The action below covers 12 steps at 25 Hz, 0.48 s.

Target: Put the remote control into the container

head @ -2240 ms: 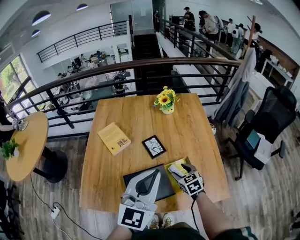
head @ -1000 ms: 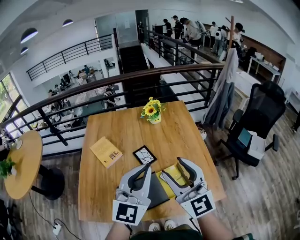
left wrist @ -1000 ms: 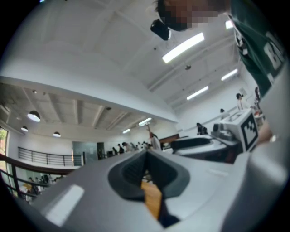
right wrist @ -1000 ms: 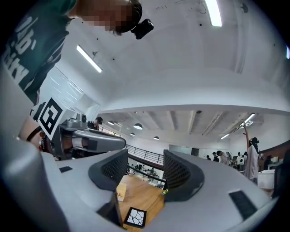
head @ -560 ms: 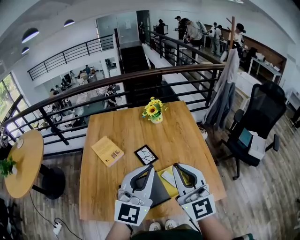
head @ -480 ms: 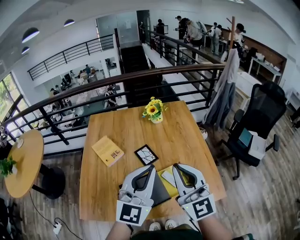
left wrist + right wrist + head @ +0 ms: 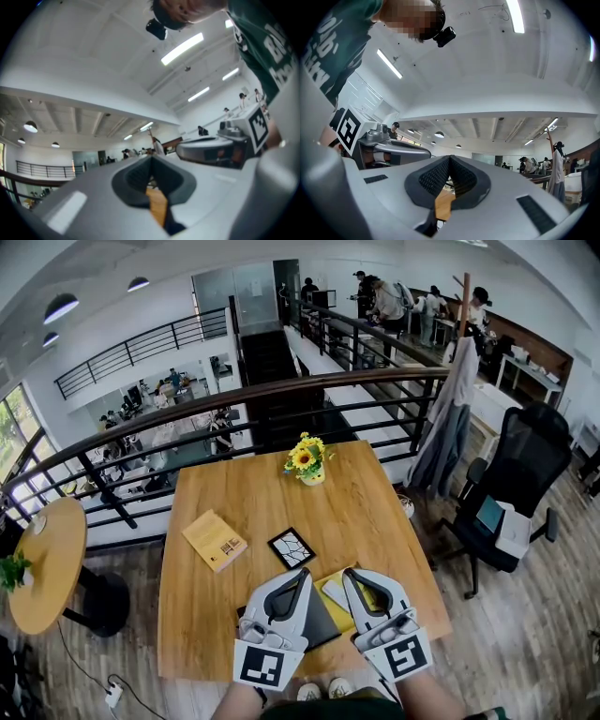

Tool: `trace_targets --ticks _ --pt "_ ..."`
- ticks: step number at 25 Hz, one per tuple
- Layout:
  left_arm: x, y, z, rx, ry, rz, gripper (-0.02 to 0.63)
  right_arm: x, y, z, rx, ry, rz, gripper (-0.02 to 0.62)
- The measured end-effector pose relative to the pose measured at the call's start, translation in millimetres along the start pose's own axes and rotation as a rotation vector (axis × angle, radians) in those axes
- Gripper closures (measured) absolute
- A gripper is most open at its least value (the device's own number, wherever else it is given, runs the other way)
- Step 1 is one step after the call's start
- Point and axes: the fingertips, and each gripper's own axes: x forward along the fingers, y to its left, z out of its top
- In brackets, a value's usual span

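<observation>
Remote control [image 7: 334,591] is not gripped: the right gripper [image 7: 349,575], recorded wide open a second earlier, has just been closed, jaws pressed together on nothing. The left gripper [image 7: 301,574] is likewise pressed shut and empty. Just left of the right gripper's tips, the remote is seen lying inside the yellow container [image 7: 341,617].

Beyond the right hand-held gripper [image 7: 348,574] we find bare counter [image 7: 375,512]. The black tile [image 7: 292,547], book [image 7: 215,541] and flower pot [image 7: 307,465] obstruct the centre and left. A railing [image 7: 281,382] closes the far edge.
</observation>
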Motion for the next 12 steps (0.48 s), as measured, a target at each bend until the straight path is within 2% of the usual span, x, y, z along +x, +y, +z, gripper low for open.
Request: trace_targets --ticks 12 --pt "1.4 -3.3 -2.1 -0.008 0.004 -0.001 0.607 -1.0 0.2 -2.3 -0.015 0.018 0.001 0.577"
